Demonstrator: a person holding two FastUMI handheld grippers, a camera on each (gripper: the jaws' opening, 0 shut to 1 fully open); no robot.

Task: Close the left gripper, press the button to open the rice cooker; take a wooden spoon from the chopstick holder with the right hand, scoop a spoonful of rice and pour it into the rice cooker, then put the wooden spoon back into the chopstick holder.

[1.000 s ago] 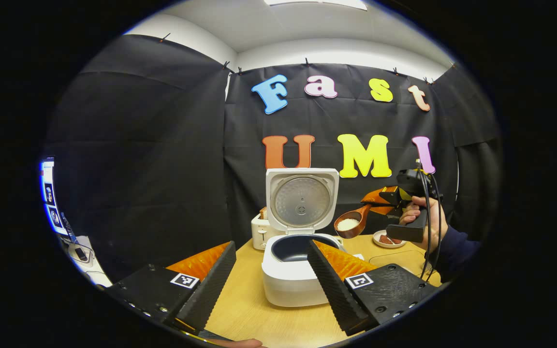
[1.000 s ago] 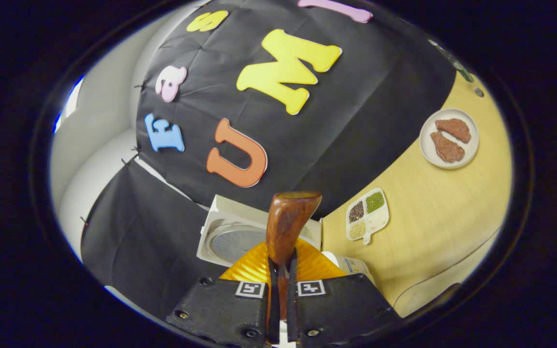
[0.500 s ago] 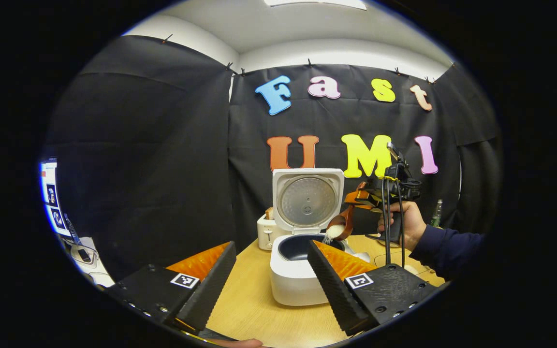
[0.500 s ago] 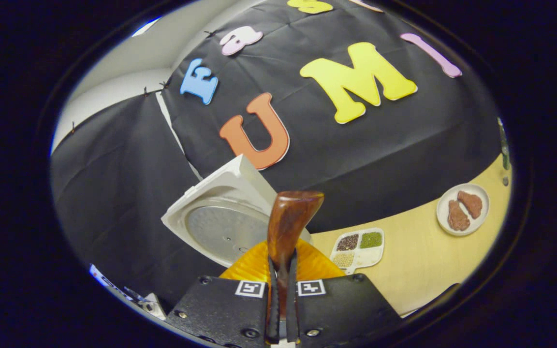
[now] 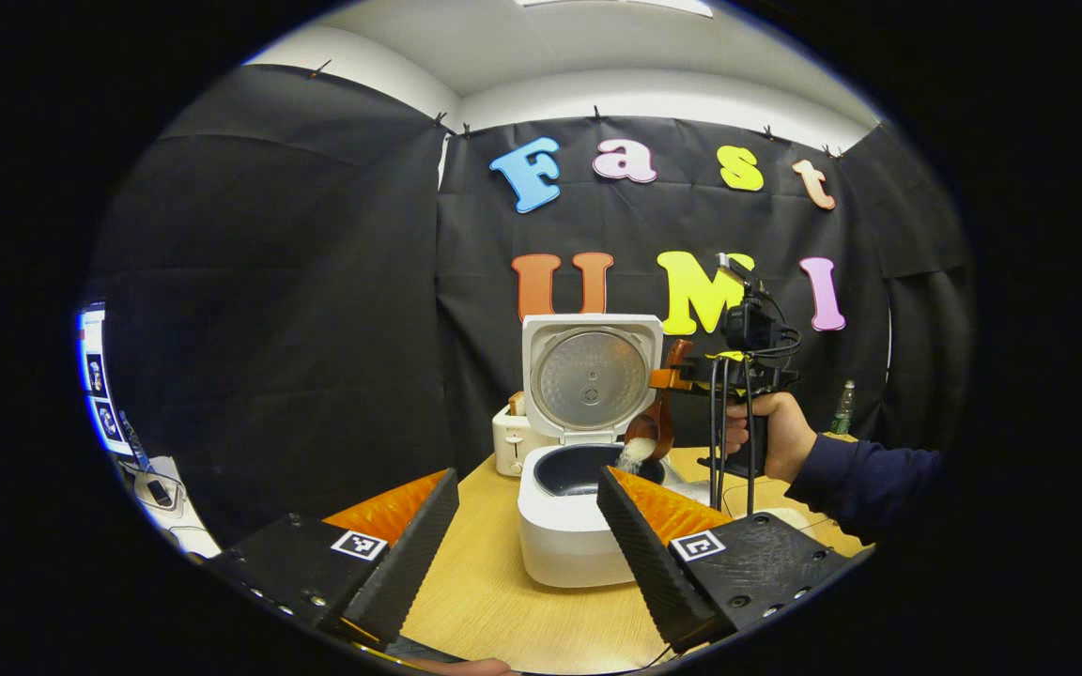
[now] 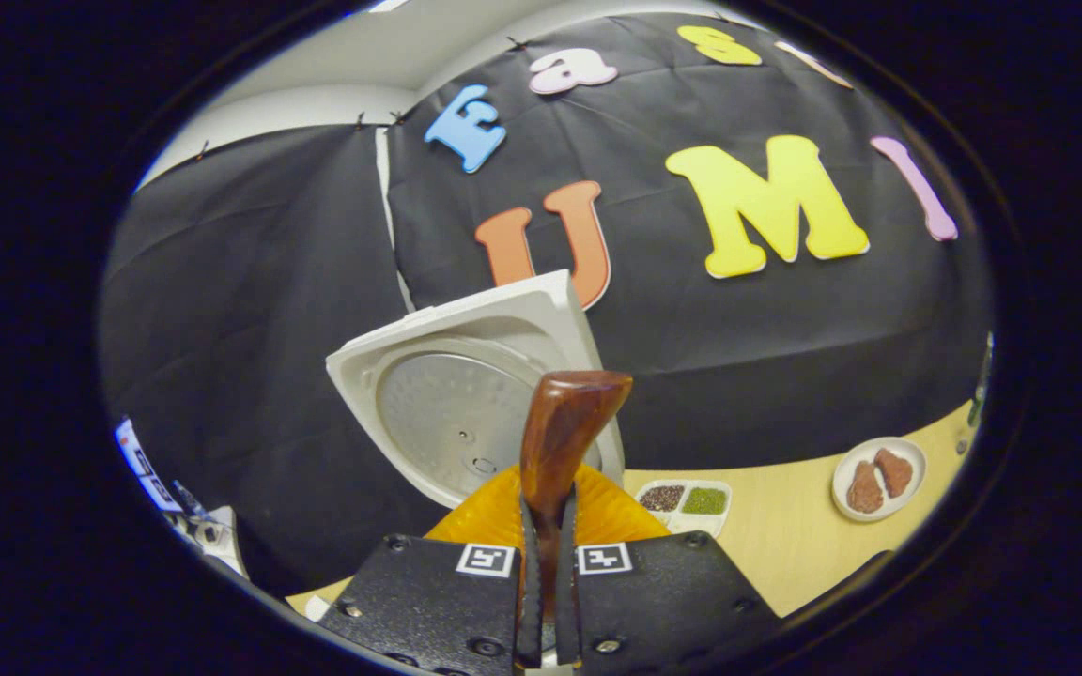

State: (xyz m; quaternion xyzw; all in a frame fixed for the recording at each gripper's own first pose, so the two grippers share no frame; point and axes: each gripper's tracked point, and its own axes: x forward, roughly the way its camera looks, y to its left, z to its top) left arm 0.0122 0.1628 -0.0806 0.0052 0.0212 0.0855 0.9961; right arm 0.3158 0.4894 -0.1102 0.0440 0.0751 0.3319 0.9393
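Observation:
The white rice cooker (image 5: 567, 545) stands on the wooden table with its lid (image 5: 592, 376) raised upright and its dark pot (image 5: 579, 469) showing. In the left gripper view the wooden spoon (image 5: 654, 424) hangs bowl-down over the pot's right rim, and white rice (image 5: 633, 454) falls from it into the pot. My right gripper (image 5: 691, 379), held by a hand (image 5: 776, 434), is shut on the spoon. In the right gripper view my right gripper (image 6: 546, 507) clamps the spoon handle (image 6: 562, 430), with the lid (image 6: 466, 394) behind it. My left gripper (image 5: 527, 488) stands open in front of the cooker, holding nothing.
A white toaster (image 5: 511, 443) sits behind the cooker on the left. A divided dish of grains (image 6: 687, 498) and a plate with brown pieces (image 6: 877, 477) lie on the table by the back wall. A bottle (image 5: 843, 409) stands far right. A screen (image 5: 95, 376) glows at the left.
My right gripper has turned the spoon from level to steeply tipped over the pot, and the rice now pours out. The left gripper has stayed open and nearly still.

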